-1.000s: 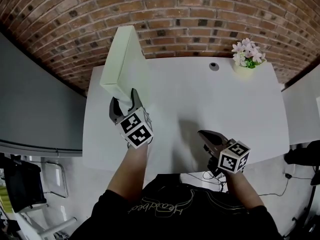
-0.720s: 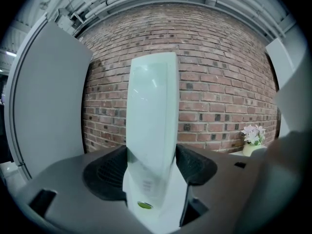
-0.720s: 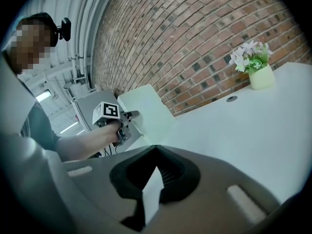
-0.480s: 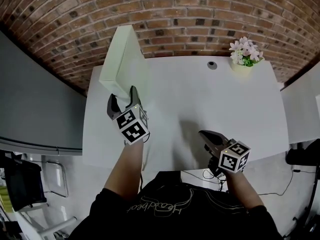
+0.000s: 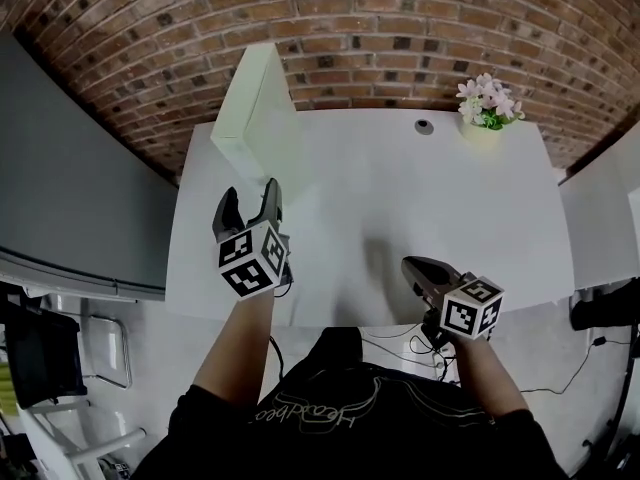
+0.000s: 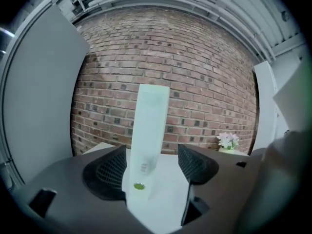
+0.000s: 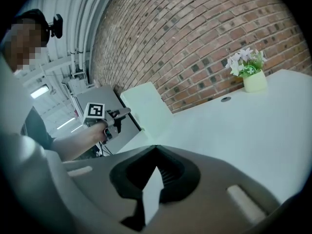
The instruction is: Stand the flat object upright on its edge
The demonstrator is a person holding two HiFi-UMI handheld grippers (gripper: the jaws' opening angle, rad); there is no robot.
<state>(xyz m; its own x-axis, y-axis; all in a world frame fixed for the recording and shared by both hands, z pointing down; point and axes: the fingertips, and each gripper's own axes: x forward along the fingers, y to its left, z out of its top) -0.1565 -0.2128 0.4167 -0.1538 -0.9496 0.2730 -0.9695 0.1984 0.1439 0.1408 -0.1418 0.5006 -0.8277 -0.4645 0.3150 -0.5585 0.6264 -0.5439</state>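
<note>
The flat box [image 5: 262, 108] stood upright on one narrow edge at the back left corner of the white table [image 5: 450, 198]. Its top leaned slightly towards the brick wall [image 5: 400, 28] behind it. In the left gripper view it [image 6: 148, 130] rose as a tall pale slab in line with the gap between my jaws.

My left gripper [image 5: 250, 193] sat just short of the box. Its jaws were spread wide and had just been opening. Neither pad pressed on the box, which lay nearer the left pad. I could not tell whether its near end reached into the gap.

My right gripper [image 5: 408, 263] hung over the front edge of the table, well apart from the box. Its jaws [image 7: 156, 150] were pressed together on nothing.

A flower pot [image 5: 487, 118] stood at the back right of the table. A grey panel [image 5: 80, 188] ran along its left side.
</note>
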